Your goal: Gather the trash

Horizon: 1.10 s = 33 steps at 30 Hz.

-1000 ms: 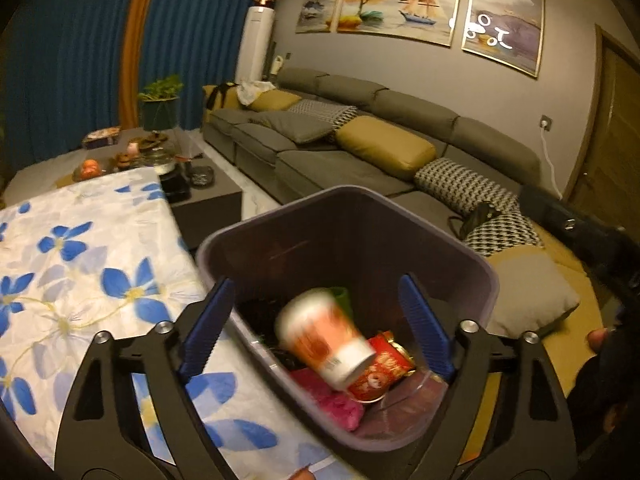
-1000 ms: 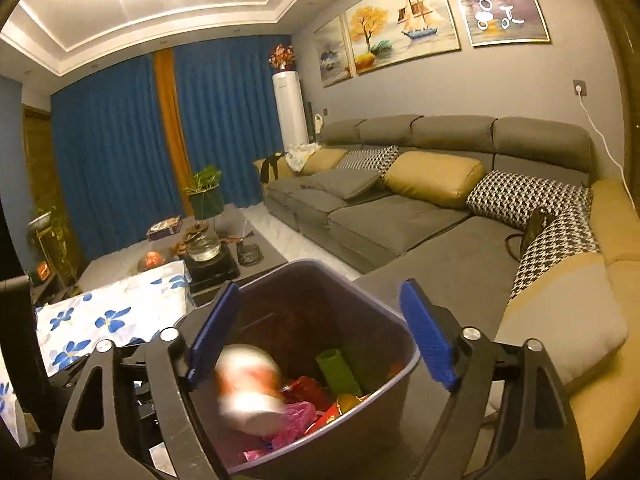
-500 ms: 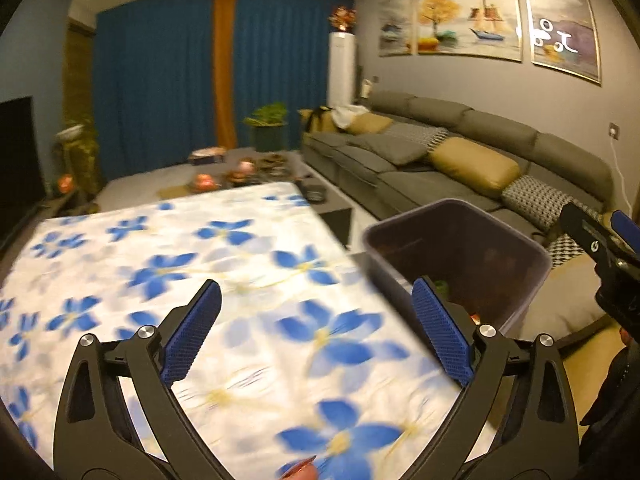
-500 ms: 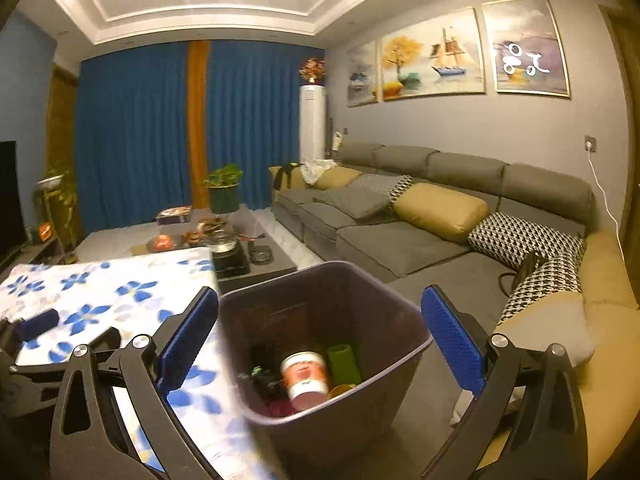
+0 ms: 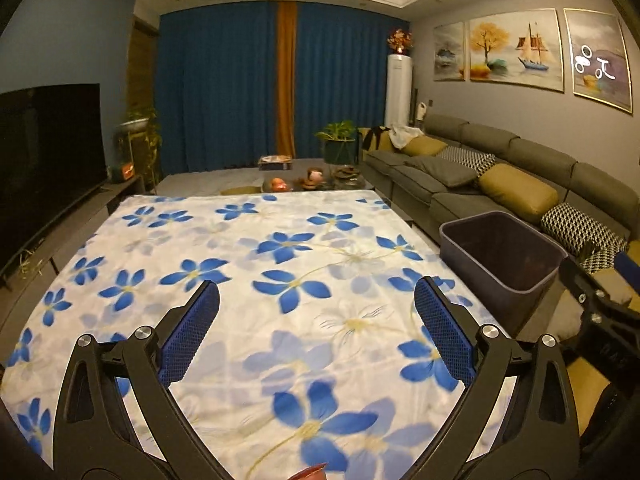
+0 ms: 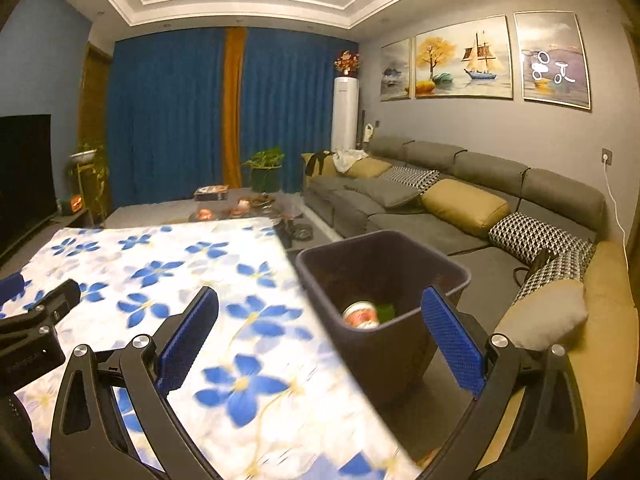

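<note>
A dark purple trash bin stands beside the right edge of a table covered with a white cloth with blue flowers. Inside the bin a white and orange cup and a green item show. My left gripper is open and empty above the cloth, with the bin to its right. My right gripper is open and empty, held above the table's right edge in front of the bin. The left gripper's body shows at the left of the right wrist view.
A long grey sofa with yellow and patterned cushions runs along the right wall behind the bin. A low coffee table with small items stands beyond the table. A TV is at the left. Blue curtains cover the far wall.
The cup dropped from my left gripper into the bin. Both grippers then pulled back and up from the bin, and the left one swung left over the cloth.
</note>
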Available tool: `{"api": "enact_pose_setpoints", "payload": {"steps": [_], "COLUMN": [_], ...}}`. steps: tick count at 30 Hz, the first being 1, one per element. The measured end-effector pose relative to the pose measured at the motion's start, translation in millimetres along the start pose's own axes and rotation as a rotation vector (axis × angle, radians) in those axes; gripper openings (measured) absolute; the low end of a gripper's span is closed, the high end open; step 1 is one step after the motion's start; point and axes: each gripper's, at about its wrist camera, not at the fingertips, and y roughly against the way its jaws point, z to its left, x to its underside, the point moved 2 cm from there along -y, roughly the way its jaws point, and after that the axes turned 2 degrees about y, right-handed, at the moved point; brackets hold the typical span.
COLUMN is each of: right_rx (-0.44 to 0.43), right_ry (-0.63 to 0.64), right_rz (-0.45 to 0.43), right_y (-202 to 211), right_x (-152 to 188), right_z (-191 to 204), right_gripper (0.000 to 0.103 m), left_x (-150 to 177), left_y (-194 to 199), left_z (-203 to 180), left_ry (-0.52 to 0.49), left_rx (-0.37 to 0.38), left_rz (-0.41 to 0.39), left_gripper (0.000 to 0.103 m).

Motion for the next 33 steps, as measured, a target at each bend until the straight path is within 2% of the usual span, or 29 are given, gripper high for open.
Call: {"api": "enact_pose_setpoints", "payload": {"steps": [6, 14, 33], "right_rx": [0.009, 0.004, 0.005], "right_ry": [-0.038, -0.04, -0.046], "right_rz": [-0.004, -0.009, -0.028], "right_y": [32, 54, 64], "right_x": [8, 13, 11], "right_z": [12, 19, 22], "right_gripper": [0.098, 0.098, 0.098], "left_x": [9, 14, 16], "left_y": [30, 53, 64], "left_z": [13, 20, 23], "left_ry": [0.002, -0.004, 0.0], "left_rx": [0.01, 0.027, 0.036], "left_rz": [-0.02, -0.049, -0.064], "left_gripper": [0.096, 0.096, 0.096]}}
